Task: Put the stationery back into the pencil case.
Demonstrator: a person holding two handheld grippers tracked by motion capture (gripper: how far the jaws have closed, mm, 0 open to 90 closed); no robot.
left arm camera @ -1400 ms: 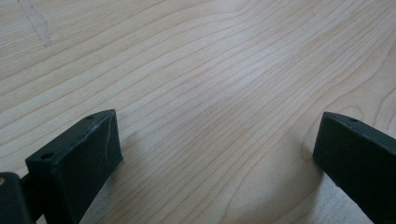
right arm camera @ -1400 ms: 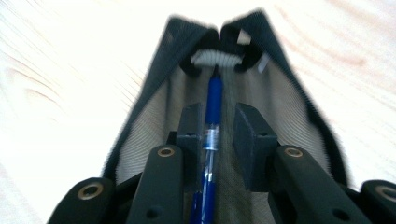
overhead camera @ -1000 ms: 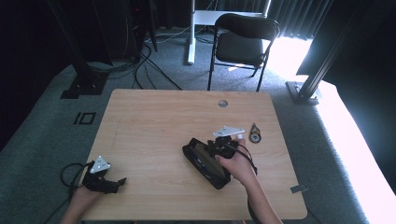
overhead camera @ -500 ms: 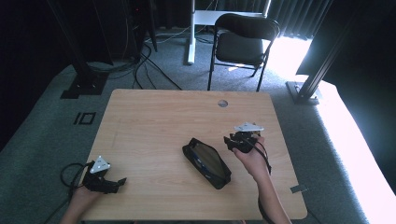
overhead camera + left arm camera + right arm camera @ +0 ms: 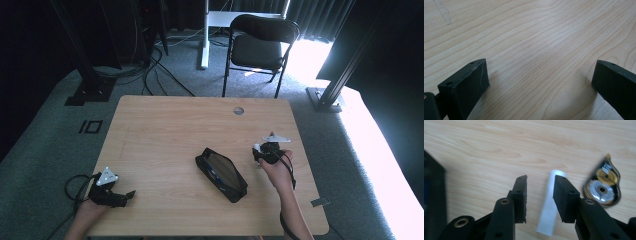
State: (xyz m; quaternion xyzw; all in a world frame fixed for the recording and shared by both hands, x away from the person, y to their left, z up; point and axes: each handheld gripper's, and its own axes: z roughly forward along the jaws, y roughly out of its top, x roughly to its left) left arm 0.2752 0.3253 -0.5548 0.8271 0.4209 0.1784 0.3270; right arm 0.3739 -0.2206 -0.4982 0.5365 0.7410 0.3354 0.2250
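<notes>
A black zip case [image 5: 220, 173] lies open near the table's middle, and its edge [image 5: 433, 202] shows at the left of the right gripper view. My right gripper [image 5: 265, 150] hovers to the right of it, pointing down. Its jaws [image 5: 540, 180] have just been opening and stand a little apart. A white stick [image 5: 547, 213] lies on the wood under the gap, close to the right jaw, and neither pad presses it. A correction tape roller [image 5: 603, 186] lies beside it. My left gripper [image 5: 111, 192] rests at the table's front left, its jaws [image 5: 540, 65] wide open over bare wood.
The wooden table [image 5: 165, 130] has a round cable hole [image 5: 238, 110] near its far edge. A black chair [image 5: 260, 47] and a white desk leg [image 5: 204, 35] stand on the carpet beyond it. Cables trail on the floor at the left.
My right gripper has moved from above the black case to the right and a little down, over the white stick. The left gripper has stayed where it was.
</notes>
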